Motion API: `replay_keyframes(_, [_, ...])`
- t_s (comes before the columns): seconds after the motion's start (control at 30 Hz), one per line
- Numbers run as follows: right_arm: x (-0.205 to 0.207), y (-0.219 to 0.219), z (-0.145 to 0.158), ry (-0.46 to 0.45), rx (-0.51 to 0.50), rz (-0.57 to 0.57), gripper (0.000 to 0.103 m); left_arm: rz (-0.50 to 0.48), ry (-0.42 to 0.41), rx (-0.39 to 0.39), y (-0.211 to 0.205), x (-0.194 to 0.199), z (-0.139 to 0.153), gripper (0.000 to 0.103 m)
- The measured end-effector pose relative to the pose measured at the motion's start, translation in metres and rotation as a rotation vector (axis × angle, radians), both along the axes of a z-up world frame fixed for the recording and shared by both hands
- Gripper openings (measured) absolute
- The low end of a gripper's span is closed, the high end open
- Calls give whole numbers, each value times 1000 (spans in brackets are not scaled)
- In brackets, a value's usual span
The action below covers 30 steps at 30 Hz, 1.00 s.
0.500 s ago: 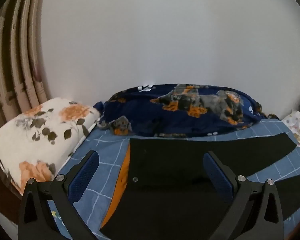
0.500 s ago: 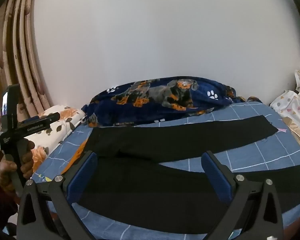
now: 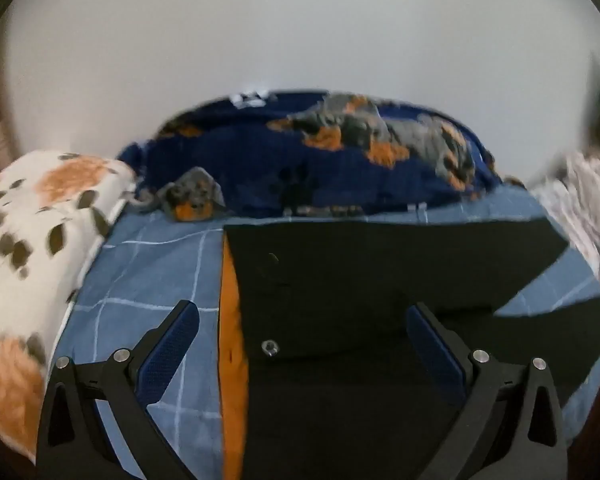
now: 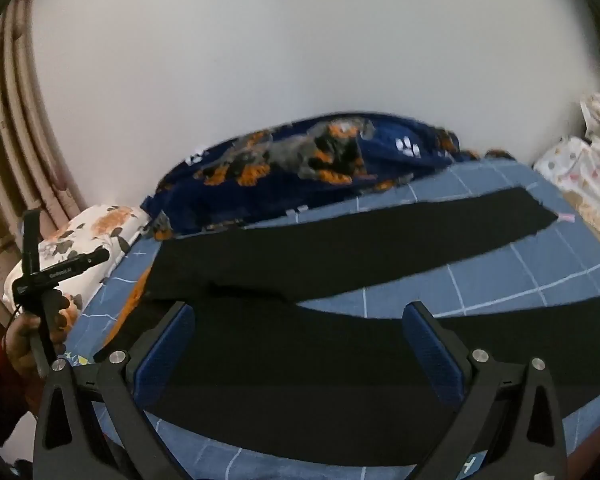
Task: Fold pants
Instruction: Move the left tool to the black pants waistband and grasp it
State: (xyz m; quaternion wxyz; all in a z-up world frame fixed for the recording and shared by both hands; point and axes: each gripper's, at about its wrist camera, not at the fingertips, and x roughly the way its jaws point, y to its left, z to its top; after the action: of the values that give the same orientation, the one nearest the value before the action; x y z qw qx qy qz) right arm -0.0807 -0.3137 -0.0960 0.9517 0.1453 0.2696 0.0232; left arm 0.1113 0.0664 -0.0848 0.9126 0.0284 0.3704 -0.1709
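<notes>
**Both grippers open above flat black pants, first fold still to make**

The black pants (image 4: 340, 248) lie spread on the blue checked bedsheet (image 4: 500, 280), waist toward the flowered pillow (image 3: 32, 248) and the two legs running apart toward the other side of the bed. An orange lining (image 3: 230, 320) shows along the waist edge. A dark blue dog-print blanket (image 3: 320, 160) is bunched against the wall behind them.

The left gripper (image 3: 300, 344) hangs over the waist end with its jaws spread wide and nothing between them; a metal button (image 3: 269, 347) sits just ahead of it. The right gripper (image 4: 296, 344) is likewise spread wide and empty, over the near leg. In the right wrist view a hand (image 4: 28, 336) holds the left tool by its handle at the bed's edge.

The step in hand looks like the approach for a first fold, laying one leg over the other. To do it well, each gripper should come down on the near edge of the near leg, one by the waist and one further along, and pinch only the pants, not the sheet beneath. Lifting both ends together and carrying them evenly should keep the cloth from sagging or twisting. Lining up the edges before letting go would save smoothing later.
</notes>
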Motion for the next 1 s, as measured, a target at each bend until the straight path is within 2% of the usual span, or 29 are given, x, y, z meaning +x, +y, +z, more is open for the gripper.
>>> replay_keyframes(0.1, [12,0,-12,39,4,-3,103,-52,38,3,8,34,-17,100])
replay_keyframes(0.17, [22,3,-20,73,5,2,103,-67,60,3,11,62,-27,88])
replay_keyframes(0.23, [32,5,-26,101,6,9,103,-83,124,-8,18,99,-41,58])
replay_keyframes(0.3, [38,7,-32,123,-3,13,103,-84,194,-6,25,135,-60,48])
replay_keyframes(0.43, [48,10,-40,157,-24,20,103,-61,230,-4,34,179,-81,48])
replay_keyframes(0.6, [61,6,-51,207,-17,5,103,-45,313,-94,57,219,-107,48])
replay_keyframes(0.7, [69,4,-59,236,-4,-1,103,-88,388,-167,60,232,-121,49])
replay_keyframes(0.83, [77,3,-70,270,12,2,103,-136,416,-170,54,241,-130,50])
replay_keyframes(0.9, [79,3,-73,280,18,5,103,-152,425,-162,47,244,-130,56])
replay_keyframes(1.0, [81,3,-73,280,18,5,103,-184,432,-201,41,249,-129,58])
